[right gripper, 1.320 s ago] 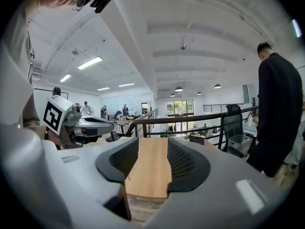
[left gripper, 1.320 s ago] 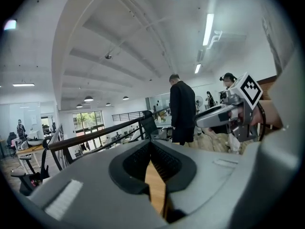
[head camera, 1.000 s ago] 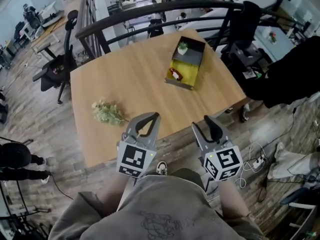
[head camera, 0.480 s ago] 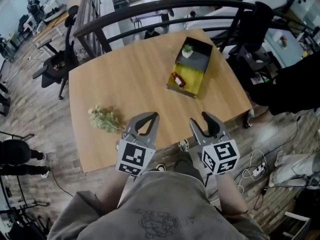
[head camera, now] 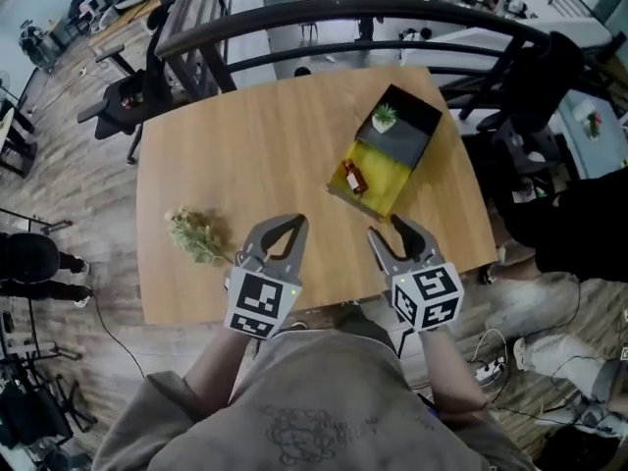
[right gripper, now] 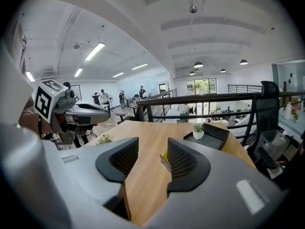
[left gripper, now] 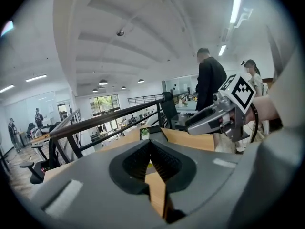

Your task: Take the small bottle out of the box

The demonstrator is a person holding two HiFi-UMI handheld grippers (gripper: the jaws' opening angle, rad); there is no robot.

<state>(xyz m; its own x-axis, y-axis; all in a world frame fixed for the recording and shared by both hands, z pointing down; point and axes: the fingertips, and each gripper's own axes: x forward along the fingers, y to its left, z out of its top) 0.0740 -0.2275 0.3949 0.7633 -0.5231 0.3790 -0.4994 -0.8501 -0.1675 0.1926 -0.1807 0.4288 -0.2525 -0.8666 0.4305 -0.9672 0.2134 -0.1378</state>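
An open box (head camera: 420,126) with a yellow and dark inside lies on the far right part of the wooden table (head camera: 255,155). In its yellow near end lies the small reddish bottle (head camera: 353,178); a small potted plant (head camera: 384,116) stands at its far end. Both grippers hover over the table's near edge, short of the box. My left gripper (head camera: 294,222) is shut, tips together on nothing. My right gripper (head camera: 385,227) is open and empty, its pads (right gripper: 183,161) framing the box's yellow corner (right gripper: 164,157) in the right gripper view. The plant (right gripper: 198,130) shows beyond.
A bunch of dried flowers (head camera: 196,235) lies on the table's left near part. A black railing (head camera: 343,13) curves behind the table, with office chairs (head camera: 128,101) to the left. A seated person (head camera: 579,234) and floor cables (head camera: 491,366) are at the right.
The head view has swung, so the table and box now sit lower and closer to both grippers. The grippers have drawn slightly nearer each other. Neither jaw setting has changed.
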